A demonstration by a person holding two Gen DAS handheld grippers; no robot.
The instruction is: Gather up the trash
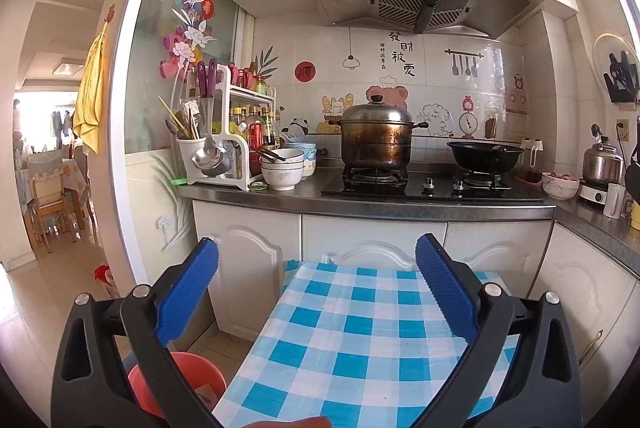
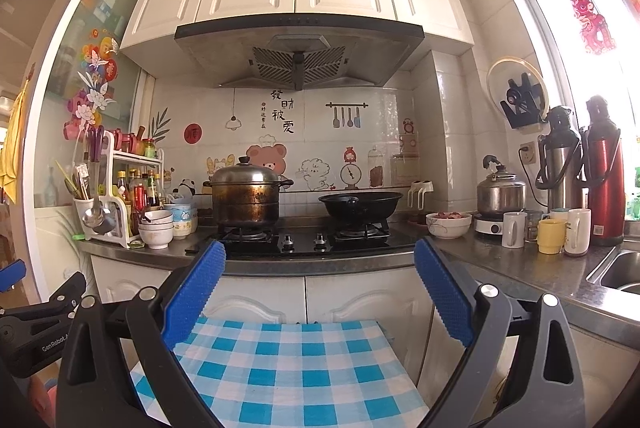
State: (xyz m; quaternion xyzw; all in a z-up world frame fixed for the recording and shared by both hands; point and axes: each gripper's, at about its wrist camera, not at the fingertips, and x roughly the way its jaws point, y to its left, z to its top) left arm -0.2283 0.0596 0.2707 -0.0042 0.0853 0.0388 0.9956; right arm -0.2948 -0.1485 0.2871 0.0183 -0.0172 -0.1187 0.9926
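Oddly, no trash shows on the blue-checked tablecloth (image 1: 340, 340); nothing can be judged about its heft or where to grip it. Both the left gripper (image 1: 316, 292) and right gripper (image 2: 318, 292) hover spread wide, holding nothing. An orange bucket (image 1: 176, 384) sits on the floor just beside the table. Beyond, the crowded counter (image 2: 516, 264) carries stacked bowls (image 1: 282, 168), a steamer pot (image 1: 376, 136) and mugs (image 2: 552, 234), all easily knocked.

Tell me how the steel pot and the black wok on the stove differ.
The steel pot is tall and straight-sided; the black wok is low and wide. The pot wears a domed lid with a knob; the wok stands uncovered. The pot's metal wall is stained brown, while the wok is plain black. The pot is on the left burner, the wok on the right. Both rest on the same black gas hob.
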